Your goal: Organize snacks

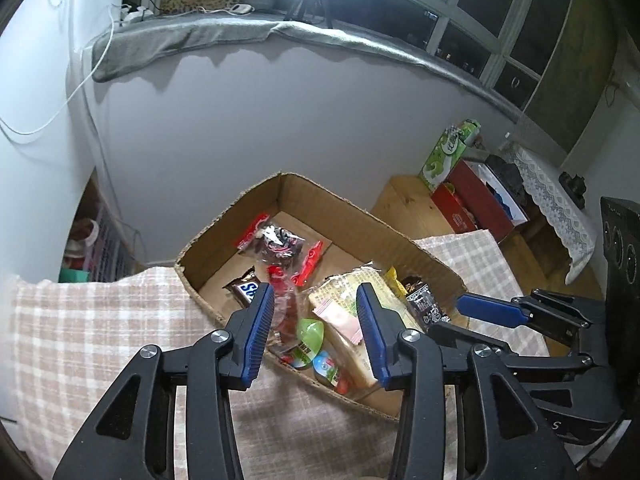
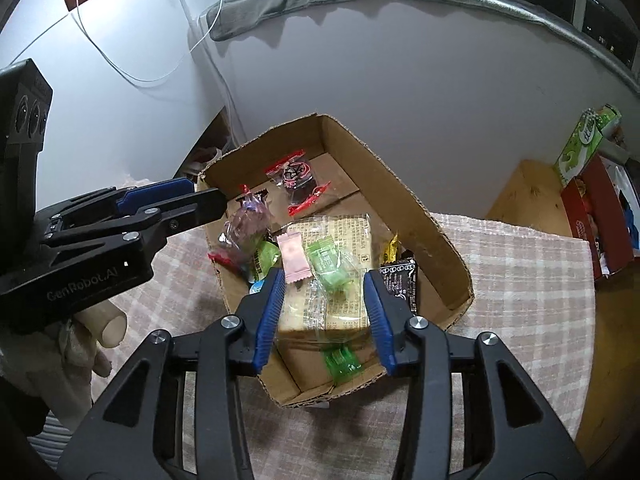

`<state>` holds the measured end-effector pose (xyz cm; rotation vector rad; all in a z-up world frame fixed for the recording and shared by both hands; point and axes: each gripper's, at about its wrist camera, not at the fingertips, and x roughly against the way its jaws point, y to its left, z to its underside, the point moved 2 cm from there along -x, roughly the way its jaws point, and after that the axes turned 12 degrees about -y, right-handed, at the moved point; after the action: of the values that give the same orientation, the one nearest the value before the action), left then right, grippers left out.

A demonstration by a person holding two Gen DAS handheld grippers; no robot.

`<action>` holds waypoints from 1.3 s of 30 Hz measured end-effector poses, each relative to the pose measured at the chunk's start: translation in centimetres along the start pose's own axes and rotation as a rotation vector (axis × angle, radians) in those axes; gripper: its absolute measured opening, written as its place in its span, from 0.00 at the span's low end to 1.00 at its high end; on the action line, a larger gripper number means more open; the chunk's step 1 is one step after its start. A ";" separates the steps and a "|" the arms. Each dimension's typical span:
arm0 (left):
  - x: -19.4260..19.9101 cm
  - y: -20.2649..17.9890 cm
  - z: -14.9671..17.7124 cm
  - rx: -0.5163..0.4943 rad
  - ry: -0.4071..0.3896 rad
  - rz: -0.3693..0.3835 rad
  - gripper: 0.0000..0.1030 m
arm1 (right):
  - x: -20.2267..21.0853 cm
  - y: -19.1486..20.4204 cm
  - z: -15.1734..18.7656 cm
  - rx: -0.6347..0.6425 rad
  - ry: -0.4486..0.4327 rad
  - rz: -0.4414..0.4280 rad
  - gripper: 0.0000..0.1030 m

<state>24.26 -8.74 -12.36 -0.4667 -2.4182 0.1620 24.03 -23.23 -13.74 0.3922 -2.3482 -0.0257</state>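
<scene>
Left tongs (image 1: 316,312) and right tongs (image 2: 324,300) both gape, holding nothing.

We count one cardboard box (image 2: 436,216) and two hand-held grippers, a left one (image 1: 316,320) and a right one (image 2: 324,304). Inside the box we make out one large pale cracker packet (image 2: 340,300), one chocolate bar in a brown wrapper (image 1: 245,291), one clear bag with red ends holding dark pieces (image 2: 298,178), one purple-tinted clear bag (image 2: 244,228), one pink sachet (image 2: 294,260), two green sweets (image 2: 330,268) (image 2: 342,362), one black sachet (image 2: 400,284) and one yellow wrapper (image 2: 392,248). Near the box's front left corner lie a few small green and blue packets (image 1: 316,344) whose number we cannot tell.
</scene>
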 end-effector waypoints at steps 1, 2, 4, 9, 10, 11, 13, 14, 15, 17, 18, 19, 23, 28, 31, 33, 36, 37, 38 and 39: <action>0.3 0.1 0.0 0.002 -0.004 -0.003 0.40 | 0.2 0.0 0.1 0.000 -0.002 -0.001 0.42; 0.5 0.1 0.0 0.005 -0.005 -0.005 0.40 | 0.4 0.1 0.1 0.001 -0.002 -0.001 0.42; 1.0 0.1 0.1 0.005 -0.007 -0.012 0.40 | 0.7 0.1 0.2 0.001 -0.001 0.003 0.42; 2.3 0.0 0.7 -0.003 -0.004 -0.018 0.40 | 1.7 0.0 0.6 -0.014 -0.001 0.013 0.42; 2.6 0.0 0.9 -0.002 -0.003 -0.020 0.40 | 2.0 0.0 0.7 -0.015 -0.003 0.017 0.42; 2.9 -0.1 1.0 -0.001 -0.004 -0.020 0.40 | 2.3 0.0 0.7 -0.013 -0.007 0.023 0.42; 3.6 -0.2 1.3 -0.002 -0.007 -0.024 0.40 | 3.0 0.1 0.8 -0.005 -0.018 0.041 0.48; 3.9 -0.2 1.4 -0.002 -0.009 -0.025 0.40 | 3.3 0.2 0.8 -0.003 -0.024 0.048 0.55; 4.3 -0.2 1.5 -0.002 -0.012 -0.026 0.40 | 3.9 0.3 0.8 0.002 -0.036 0.059 0.58; 5.2 -0.4 1.6 -0.003 -0.019 -0.027 0.40 | 4.8 0.6 0.8 0.010 -0.050 0.071 0.61; 5.6 -0.5 1.7 -0.002 -0.021 -0.025 0.40 | 5.4 0.8 0.8 0.016 -0.056 0.078 0.62; 6.1 -0.7 1.8 -0.002 -0.023 -0.024 0.40 | 5.7 0.9 0.8 0.020 -0.059 0.084 0.64; 7.9 -1.3 2.4 0.003 -0.028 -0.023 0.52 | 7.6 1.5 1.1 0.030 -0.070 0.106 0.74; 10.4 -2.3 3.0 -0.007 -0.049 -0.040 0.53 | 10.0 2.1 1.8 0.026 -0.070 0.128 0.79; 11.6 -2.8 3.2 -0.006 -0.061 -0.061 0.63 | 11.6 2.5 2.2 0.032 -0.087 0.155 0.84; 12.6 -3.0 3.3 -0.003 -0.069 -0.069 0.63 | 12.5 2.8 2.4 0.041 -0.095 0.176 0.85; 13.4 -3.2 3.5 0.001 -0.072 -0.082 0.63 | 13.5 3.1 2.8 0.048 -0.093 0.202 0.87; 13.7 -3.3 3.6 0.002 -0.072 -0.086 0.64 | 13.8 3.3 2.9 0.046 -0.096 0.203 0.88; 13.9 -3.3 3.6 0.004 -0.074 -0.089 0.64 | 14.0 3.3 3.0 0.042 -0.099 0.200 0.88; 14.1 -3.4 3.7 0.007 -0.077 -0.090 0.64 | 14.2 3.3 3.1 0.038 -0.100 0.198 0.88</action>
<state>10.81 -6.62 -6.08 -0.3533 -2.5077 0.1516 11.41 -24.42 -5.96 0.1784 -2.4790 0.0966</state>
